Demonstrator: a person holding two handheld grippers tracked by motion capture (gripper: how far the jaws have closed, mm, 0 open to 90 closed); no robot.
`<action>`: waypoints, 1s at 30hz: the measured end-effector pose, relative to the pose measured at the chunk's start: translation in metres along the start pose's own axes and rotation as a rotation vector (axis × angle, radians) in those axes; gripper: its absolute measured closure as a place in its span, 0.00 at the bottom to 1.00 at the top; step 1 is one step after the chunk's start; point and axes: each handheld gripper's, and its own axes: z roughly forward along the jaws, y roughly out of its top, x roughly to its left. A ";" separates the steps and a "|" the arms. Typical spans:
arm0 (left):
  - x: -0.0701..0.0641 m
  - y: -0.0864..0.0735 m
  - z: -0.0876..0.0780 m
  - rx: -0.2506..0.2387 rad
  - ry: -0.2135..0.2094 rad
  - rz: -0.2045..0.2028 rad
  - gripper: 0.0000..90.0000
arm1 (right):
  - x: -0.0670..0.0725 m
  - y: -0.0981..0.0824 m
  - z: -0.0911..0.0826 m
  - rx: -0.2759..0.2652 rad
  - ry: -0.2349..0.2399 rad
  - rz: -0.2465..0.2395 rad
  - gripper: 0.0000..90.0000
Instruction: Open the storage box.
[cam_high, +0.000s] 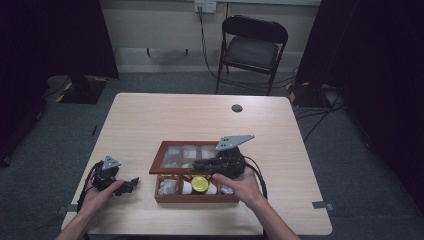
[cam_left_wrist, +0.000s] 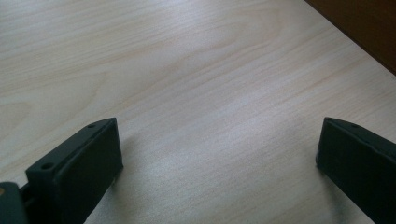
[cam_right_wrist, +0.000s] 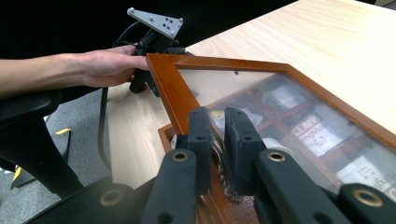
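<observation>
**A Wooden Box With Its Lid Held Up**

A light wooden table (cam_high: 165, 117) has a brown wooden box (cam_high: 196, 197) on it, close to the person's side. The box is split into little rooms. There are small packets in them and one round yellow thing (cam_high: 200, 183) near the front middle.

The box has a lid (cam_right_wrist: 243, 88) with a brown frame and a see-through pane. The lid is lifted up and tilted. You can see the packets right through the pane.

The right gripper (cam_right_wrist: 218, 135) is over the box, held by the right hand (cam_high: 239, 186). Its two black jaws are pinched on the front edge of the lid frame, with just a thin gap between them where the wood sits. A grey three-cornered plate (cam_high: 234, 141) sticks up on top of it.

The left gripper (cam_high: 131, 185) rests low on the table, to the left of the box and a little apart from it. The left hand (cam_high: 98, 196) holds it. Its jaws are spread wide, with only bare table between them. In the left gripper view a dark brown corner of the box (cam_left_wrist: 359, 28) shows at the top right.

Behind the table stands a black folding chair (cam_high: 254, 45). A small dark round spot (cam_high: 237, 108) sits near the far edge of the table.
</observation>
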 end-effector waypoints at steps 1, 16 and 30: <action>0.000 0.000 0.000 0.000 -0.001 -0.001 0.00 | 0.000 0.001 0.000 -0.001 -0.001 0.000 0.90; 0.000 0.000 0.000 -0.001 0.000 0.000 0.00 | -0.003 0.014 -0.003 0.006 -0.014 -0.001 0.90; 0.000 0.000 0.000 -0.001 0.000 0.000 0.00 | -0.008 0.029 -0.007 0.006 -0.029 -0.006 0.91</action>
